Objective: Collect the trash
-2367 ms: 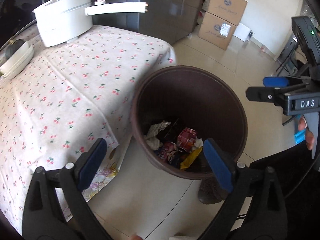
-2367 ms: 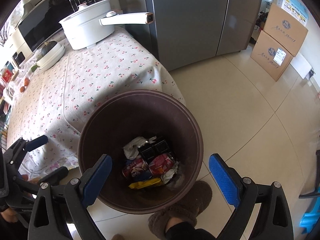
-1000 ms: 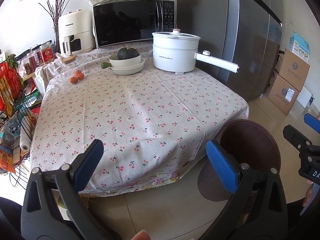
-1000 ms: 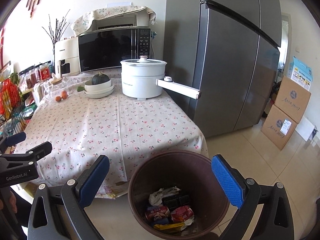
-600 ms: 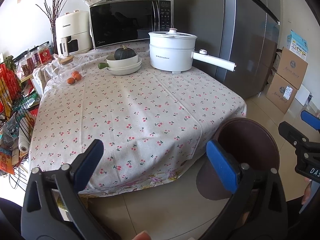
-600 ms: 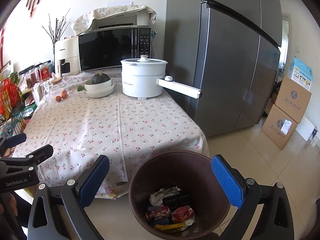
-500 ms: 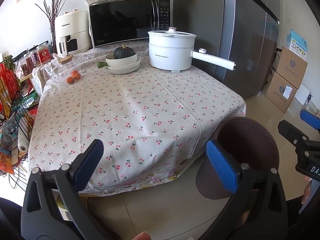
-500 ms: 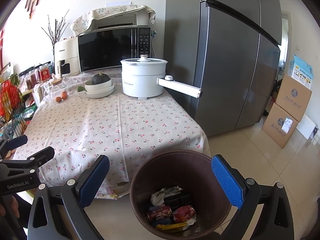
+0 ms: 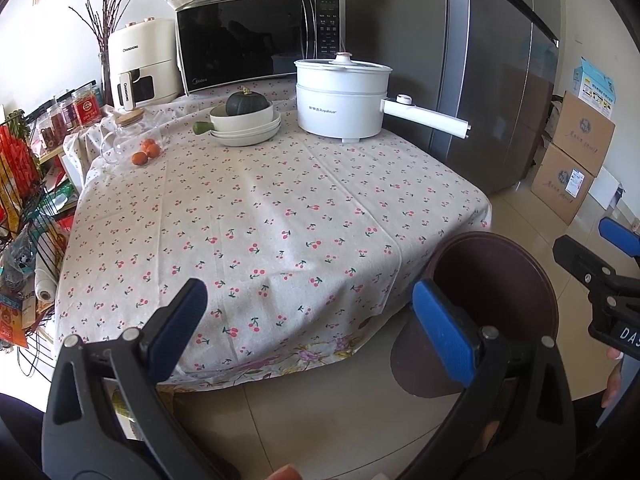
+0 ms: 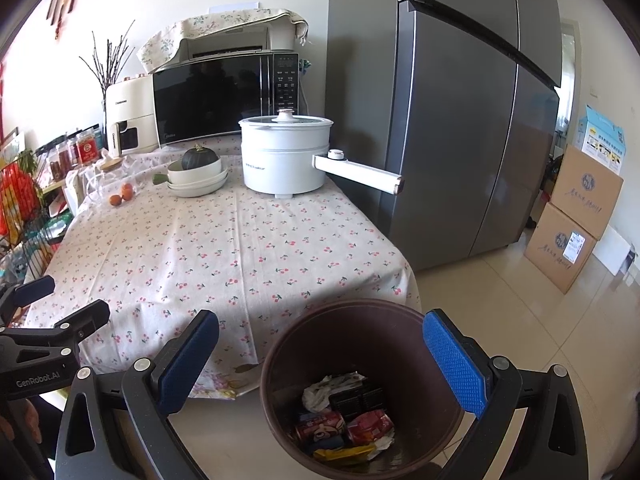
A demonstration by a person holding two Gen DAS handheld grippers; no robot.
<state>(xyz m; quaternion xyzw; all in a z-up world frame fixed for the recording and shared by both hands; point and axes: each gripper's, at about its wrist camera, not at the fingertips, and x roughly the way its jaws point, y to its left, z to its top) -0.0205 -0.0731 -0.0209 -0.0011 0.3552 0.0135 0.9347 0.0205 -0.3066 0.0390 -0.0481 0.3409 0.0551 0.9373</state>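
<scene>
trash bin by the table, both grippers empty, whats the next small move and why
Probably hold off and scan the tablecloth for leftovers. The trash bin already holds cans and wrappers, both the left gripper and right gripper are open and empty, and only cookware and food show on the table.

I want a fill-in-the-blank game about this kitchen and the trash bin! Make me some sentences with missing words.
1. The crushed cans and wrappers lie inside the brown ____ on the floor.
2. The green pumpkin sits in a white ____.
3. The tablecloth is printed with little red ____.
4. The left gripper and the right gripper are both ____, holding nothing.

Missing words: trash bin; bowl; cherries; open
</scene>
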